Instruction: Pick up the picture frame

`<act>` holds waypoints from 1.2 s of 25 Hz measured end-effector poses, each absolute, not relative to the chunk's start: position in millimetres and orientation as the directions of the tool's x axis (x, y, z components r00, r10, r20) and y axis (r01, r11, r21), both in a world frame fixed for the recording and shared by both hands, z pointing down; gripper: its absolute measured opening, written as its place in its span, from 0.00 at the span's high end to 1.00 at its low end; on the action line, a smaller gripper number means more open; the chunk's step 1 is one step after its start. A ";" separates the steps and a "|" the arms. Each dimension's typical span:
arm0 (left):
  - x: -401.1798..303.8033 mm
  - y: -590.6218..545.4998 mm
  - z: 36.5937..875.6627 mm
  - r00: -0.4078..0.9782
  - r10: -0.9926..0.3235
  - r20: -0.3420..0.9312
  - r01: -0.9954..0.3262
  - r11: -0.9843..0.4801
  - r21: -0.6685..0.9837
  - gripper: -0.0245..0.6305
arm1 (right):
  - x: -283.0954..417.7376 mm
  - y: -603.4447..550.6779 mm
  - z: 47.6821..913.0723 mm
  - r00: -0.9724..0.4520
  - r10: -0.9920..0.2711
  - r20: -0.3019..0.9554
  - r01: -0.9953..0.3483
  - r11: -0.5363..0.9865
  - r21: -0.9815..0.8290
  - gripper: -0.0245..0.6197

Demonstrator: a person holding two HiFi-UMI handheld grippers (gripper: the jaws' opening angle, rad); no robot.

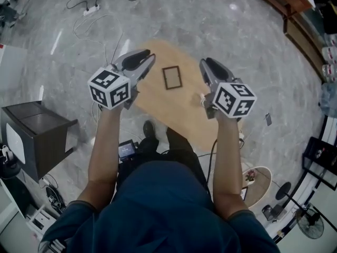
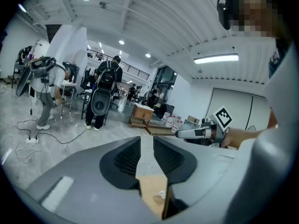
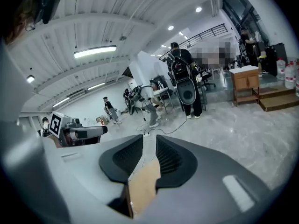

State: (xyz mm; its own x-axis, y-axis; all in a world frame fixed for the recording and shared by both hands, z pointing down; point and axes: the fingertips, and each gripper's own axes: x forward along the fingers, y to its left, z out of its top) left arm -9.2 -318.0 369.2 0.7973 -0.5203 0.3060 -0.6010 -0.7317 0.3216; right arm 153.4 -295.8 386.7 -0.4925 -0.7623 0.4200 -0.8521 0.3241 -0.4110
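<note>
The picture frame (image 1: 172,78) lay flat on the wooden bench (image 1: 184,115), between the two claws and touching neither. The left claw (image 1: 143,60) and the right claw (image 1: 206,67) each had their jaws a little apart, with nothing in them. The frame looked thin and flat, so a claw could slip off its edge or just push it along the bench. Pinched by one corner, it might tip and fall.

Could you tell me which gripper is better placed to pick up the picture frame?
Left, marginally. The left gripper hangs slightly nearer the picture frame, which lies flat on the table; the right gripper is farther off. Both are empty, jaws slightly apart.
</note>
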 end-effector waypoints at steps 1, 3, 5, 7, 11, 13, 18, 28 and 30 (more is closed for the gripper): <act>-5.6 -322.5 382.7 0.793 -0.518 0.322 -0.607 -0.722 0.334 0.83 | 155.9 -299.7 399.2 -0.499 -0.751 0.433 -0.849 0.322 -0.419 0.85; -2.4 -332.5 409.5 0.784 -0.517 0.345 -0.619 -0.698 0.360 0.83 | 158.7 -308.0 425.4 -0.507 -0.729 0.459 -0.845 0.316 -0.431 0.85; -3.6 -342.3 434.4 0.771 -0.526 0.359 -0.636 -0.665 0.393 0.83 | 159.1 -315.5 449.9 -0.514 -0.708 0.484 -0.842 0.308 -0.443 0.85; -6.9 -350.7 459.4 0.756 -0.536 0.375 -0.655 -0.625 0.426 0.83 | 158.3 -322.4 473.0 -0.521 -0.687 0.506 -0.838 0.299 -0.456 0.85; -11.4 -362.3 510.8 0.732 -0.537 0.419 -0.681 -0.557 0.475 0.83 | 157.1 -335.4 518.6 -0.528 -0.651 0.545 -0.834 0.278 -0.477 0.85; -11.3 -364.8 534.3 0.724 -0.530 0.441 -0.689 -0.535 0.488 0.83 | 156.6 -340.5 539.0 -0.532 -0.638 0.557 -0.831 0.269 -0.486 0.85; -10.5 -366.9 590.0 0.708 -0.507 0.492 -0.706 -0.485 0.516 0.83 | 153.7 -348.2 589.9 -0.541 -0.602 0.587 -0.825 0.245 -0.508 0.85; -5.8 -359.3 696.4 0.673 -0.446 0.590 -0.739 -0.385 0.552 0.82 | 148.1 -351.6 688.1 -0.550 -0.515 0.657 -0.823 0.200 -0.531 0.85; -6.2 -355.1 717.5 0.667 -0.429 0.609 -0.744 -0.360 0.563 0.82 | 146.6 -350.9 706.4 -0.551 -0.495 0.672 -0.824 0.192 -0.534 0.85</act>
